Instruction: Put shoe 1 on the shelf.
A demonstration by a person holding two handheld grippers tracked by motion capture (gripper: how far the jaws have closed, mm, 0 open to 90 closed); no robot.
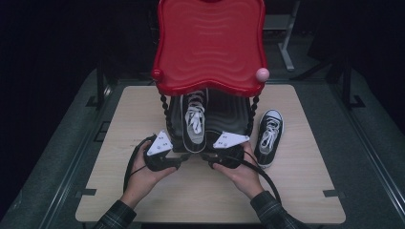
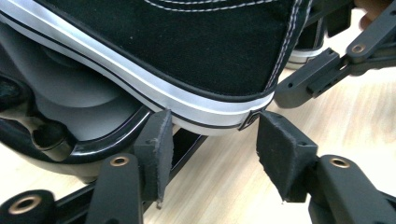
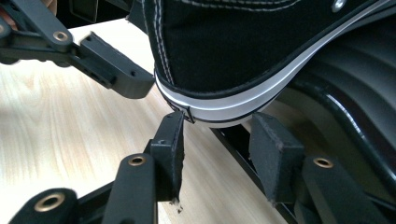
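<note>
A black high-top sneaker (image 1: 195, 121) with white laces and a white sole rim lies on the black lower shelf (image 1: 231, 114) of a small rack, heel toward me. My left gripper (image 1: 184, 159) comes at the heel from the left and my right gripper (image 1: 205, 157) from the right. In the left gripper view the heel (image 2: 187, 46) overhangs the shelf rim (image 2: 93, 140); the left gripper (image 2: 212, 135) stands open just below the sole's edge. In the right gripper view the right gripper (image 3: 219, 135) is open too, under the same heel (image 3: 233, 46).
A red wavy top shelf (image 1: 210, 43) with a pink knob (image 1: 262, 74) overhangs the lower shelf on beaded black posts. A second matching sneaker (image 1: 269, 136) lies on the wooden table (image 1: 133, 119) right of the rack. Dark floor surrounds the table.
</note>
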